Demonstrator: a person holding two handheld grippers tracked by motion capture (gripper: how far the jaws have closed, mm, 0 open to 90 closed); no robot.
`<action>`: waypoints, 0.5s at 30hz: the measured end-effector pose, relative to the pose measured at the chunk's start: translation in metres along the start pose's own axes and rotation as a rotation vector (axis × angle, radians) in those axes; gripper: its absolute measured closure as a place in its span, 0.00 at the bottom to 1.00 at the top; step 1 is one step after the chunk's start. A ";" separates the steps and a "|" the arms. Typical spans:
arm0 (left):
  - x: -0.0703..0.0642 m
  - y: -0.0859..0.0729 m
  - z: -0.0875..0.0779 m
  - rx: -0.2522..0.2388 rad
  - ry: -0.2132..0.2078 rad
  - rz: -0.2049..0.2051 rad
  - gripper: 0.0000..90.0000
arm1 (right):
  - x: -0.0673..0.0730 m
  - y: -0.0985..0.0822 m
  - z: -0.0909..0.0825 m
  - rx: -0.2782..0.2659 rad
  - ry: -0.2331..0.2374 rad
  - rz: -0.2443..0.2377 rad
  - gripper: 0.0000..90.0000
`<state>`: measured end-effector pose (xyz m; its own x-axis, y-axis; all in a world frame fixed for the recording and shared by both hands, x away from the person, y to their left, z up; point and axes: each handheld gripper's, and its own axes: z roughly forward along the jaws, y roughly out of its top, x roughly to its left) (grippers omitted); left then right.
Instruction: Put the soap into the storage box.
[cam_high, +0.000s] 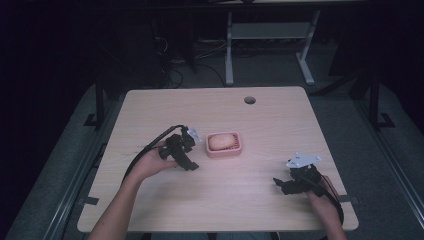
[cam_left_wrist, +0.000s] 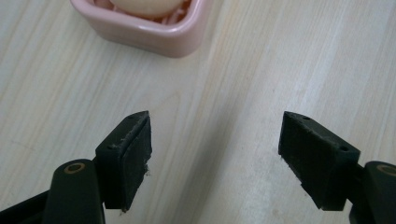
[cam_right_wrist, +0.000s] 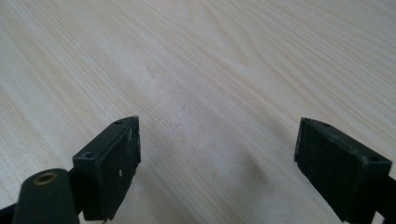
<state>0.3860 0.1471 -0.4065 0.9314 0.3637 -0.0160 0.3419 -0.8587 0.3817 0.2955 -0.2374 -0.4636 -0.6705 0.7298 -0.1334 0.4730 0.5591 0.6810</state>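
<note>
left jaws: apart, nothing between; left gripper (cam_left_wrist: 215, 154) hangs over bare wood.
right jaws: apart too; right gripper (cam_right_wrist: 217, 163) idle at table's 5 o'clock.
target: pale oval soap bar (cam_high: 222, 141) in pink rectangular plastic soap dish (cam_high: 224, 153), 1 o'clock of left gripper, near.
handling: likely slick, hard, light; pinch long sides.
surface: light wooden table (cam_high: 260, 120).

The soap (cam_high: 222, 141) lies in the dish (cam_high: 224, 152), mid-table (cam_high: 250, 200), between both grippers.
</note>
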 end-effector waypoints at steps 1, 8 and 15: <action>0.000 -0.002 0.000 -0.002 -0.003 -0.005 0.28 | 0.000 0.000 0.000 0.002 -0.001 -0.003 0.15; -0.004 -0.011 -0.001 -0.004 -0.002 -0.012 0.28 | -0.001 -0.001 0.000 0.002 -0.004 0.000 0.16; -0.008 -0.022 0.000 -0.012 0.003 -0.019 0.28 | -0.001 0.000 0.001 0.004 -0.007 0.000 0.15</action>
<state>0.3708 0.1630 -0.4148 0.9244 0.3808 -0.0206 0.3578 -0.8472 0.3927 0.2962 -0.2376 -0.4641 -0.6663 0.7328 -0.1382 0.4757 0.5604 0.6780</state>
